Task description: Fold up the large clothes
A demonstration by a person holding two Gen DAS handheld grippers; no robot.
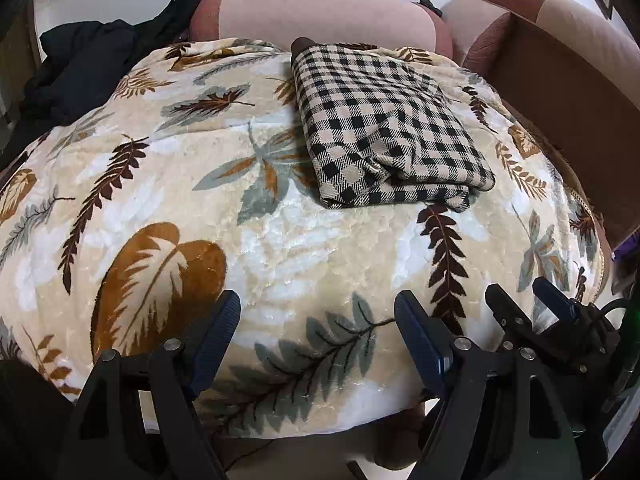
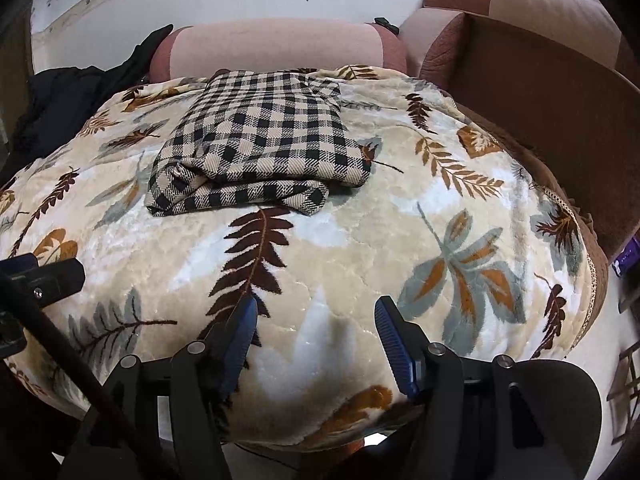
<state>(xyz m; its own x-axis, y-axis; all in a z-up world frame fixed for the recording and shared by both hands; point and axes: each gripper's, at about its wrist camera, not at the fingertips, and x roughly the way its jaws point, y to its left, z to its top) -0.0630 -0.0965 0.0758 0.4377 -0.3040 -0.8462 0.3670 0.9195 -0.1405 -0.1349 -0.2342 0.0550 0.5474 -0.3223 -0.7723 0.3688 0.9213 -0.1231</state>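
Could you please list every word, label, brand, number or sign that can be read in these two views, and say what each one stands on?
None can be read.
The purple item at the right edge of the right wrist view carries small pale marks, too blurred to read.
The checked garment, the leaf-print blanket, the black clothing and both grippers, left and right, show no text.

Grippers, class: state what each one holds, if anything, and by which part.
Nothing is held. The left gripper and right gripper both hover open above the leaf-print blanket; the folded checked garment lies untouched.
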